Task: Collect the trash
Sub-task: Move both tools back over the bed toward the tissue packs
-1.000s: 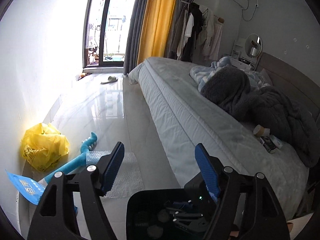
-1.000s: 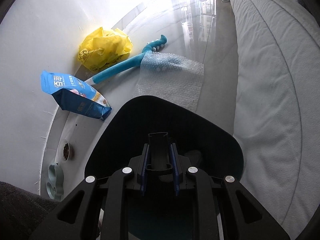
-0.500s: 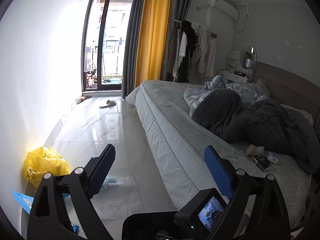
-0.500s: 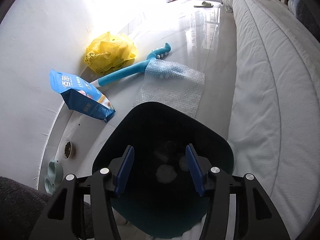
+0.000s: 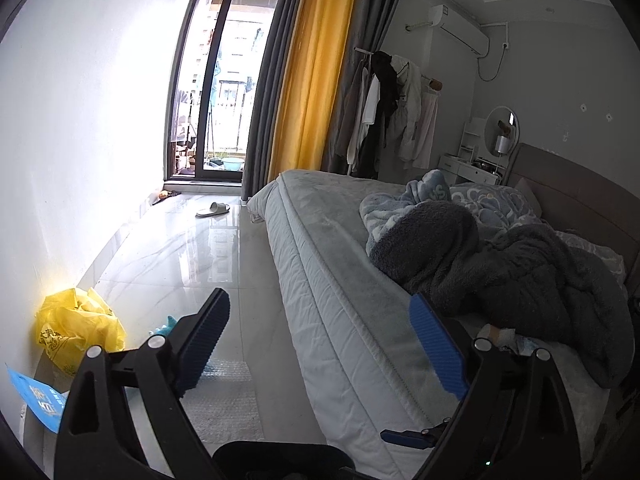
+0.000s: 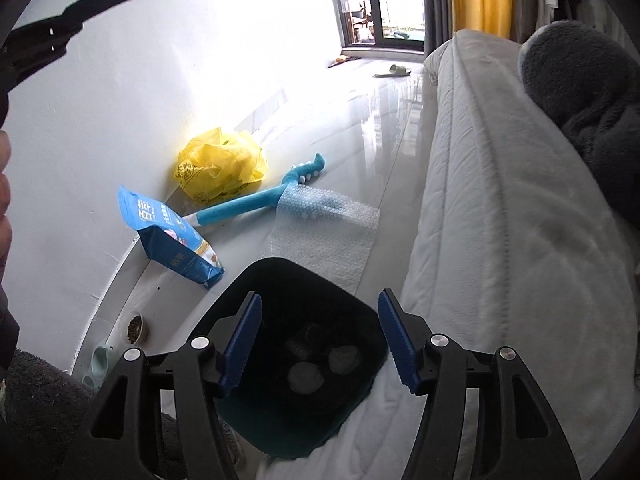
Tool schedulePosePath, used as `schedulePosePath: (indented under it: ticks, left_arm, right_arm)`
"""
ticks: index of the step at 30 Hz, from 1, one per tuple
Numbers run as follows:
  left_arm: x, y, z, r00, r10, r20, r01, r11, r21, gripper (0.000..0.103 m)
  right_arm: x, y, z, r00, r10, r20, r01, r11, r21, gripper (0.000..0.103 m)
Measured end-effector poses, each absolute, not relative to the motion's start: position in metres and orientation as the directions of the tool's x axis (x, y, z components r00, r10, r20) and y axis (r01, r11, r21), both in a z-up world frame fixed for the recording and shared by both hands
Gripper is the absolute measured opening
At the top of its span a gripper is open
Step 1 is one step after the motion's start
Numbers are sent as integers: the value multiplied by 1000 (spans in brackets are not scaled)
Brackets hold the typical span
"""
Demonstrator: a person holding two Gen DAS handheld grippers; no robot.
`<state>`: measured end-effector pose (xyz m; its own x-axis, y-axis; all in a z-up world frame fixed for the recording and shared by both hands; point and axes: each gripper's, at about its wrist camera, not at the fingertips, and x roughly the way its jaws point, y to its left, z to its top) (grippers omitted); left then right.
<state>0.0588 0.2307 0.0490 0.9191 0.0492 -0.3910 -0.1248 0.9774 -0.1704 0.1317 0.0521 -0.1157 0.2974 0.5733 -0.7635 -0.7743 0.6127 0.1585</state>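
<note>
My right gripper (image 6: 320, 340) is open and empty, above a dark trash bin (image 6: 280, 280) on the floor beside the bed; a few pieces of trash (image 6: 306, 374) lie at its bottom. My left gripper (image 5: 326, 344) is open and empty, held high and pointing across the room. On the floor by the wall lie a crumpled yellow plastic bag (image 6: 220, 166) (image 5: 74, 330), a blue snack bag (image 6: 168, 236) (image 5: 36, 398), a sheet of bubble wrap (image 6: 324, 224) (image 5: 224, 404) and a blue long-handled brush (image 6: 260, 200).
The bed (image 5: 340, 280) with grey blankets (image 5: 500, 268) fills the right side; small items (image 5: 508, 338) lie on it near the blankets. Pet bowls (image 6: 134, 326) stand by the wall. A slipper (image 5: 212, 210) lies near the balcony door.
My right gripper has opened and risen above the bin. My left gripper has lifted and tilted up, so the bin has dropped out of its view.
</note>
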Motion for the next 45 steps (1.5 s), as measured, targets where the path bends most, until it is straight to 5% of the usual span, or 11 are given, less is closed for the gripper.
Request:
schedulePosePath:
  ticks: [21, 45]
  left_arm:
    - [106, 123, 24, 874, -84, -479, 25, 992, -127, 93]
    - [157, -6, -35, 747, -209, -631, 175, 978, -117, 95]
  right_arm:
    - [200, -130, -75, 579, 484, -656, -580, 810, 86, 69]
    - [246, -252, -110, 612, 359, -705, -471, 881, 40, 92]
